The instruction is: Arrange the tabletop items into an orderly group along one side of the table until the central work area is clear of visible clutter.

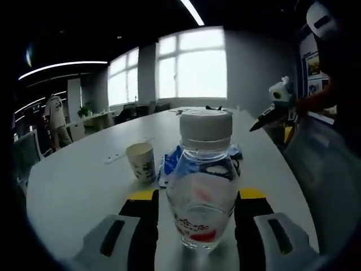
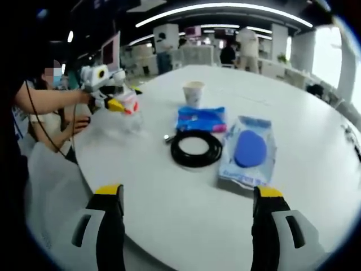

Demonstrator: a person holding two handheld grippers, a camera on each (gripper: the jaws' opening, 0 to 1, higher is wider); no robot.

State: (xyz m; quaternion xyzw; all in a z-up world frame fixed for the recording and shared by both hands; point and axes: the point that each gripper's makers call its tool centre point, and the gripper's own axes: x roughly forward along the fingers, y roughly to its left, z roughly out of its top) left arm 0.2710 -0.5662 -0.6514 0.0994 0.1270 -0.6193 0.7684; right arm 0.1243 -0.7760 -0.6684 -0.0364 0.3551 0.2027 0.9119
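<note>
While the left gripper [image 1: 194,226] clamps a clear water bottle [image 1: 202,186] with a white cap and red label at the lower centre of the left gripper view, a paper cup [image 1: 141,161] stands left of it on the white table [image 1: 73,192]. In the right gripper view, the right gripper [image 2: 189,226] gapes wide and empty at the bottom, below a black cable coil [image 2: 196,149], a blue packet [image 2: 201,118] and a clear pouch [image 2: 249,150] mid-frame.

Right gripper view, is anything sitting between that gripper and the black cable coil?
Nothing visible. Bare white table lies between the open right gripper and the black cable coil; the blue pouch sits off to the coil's right.
</note>
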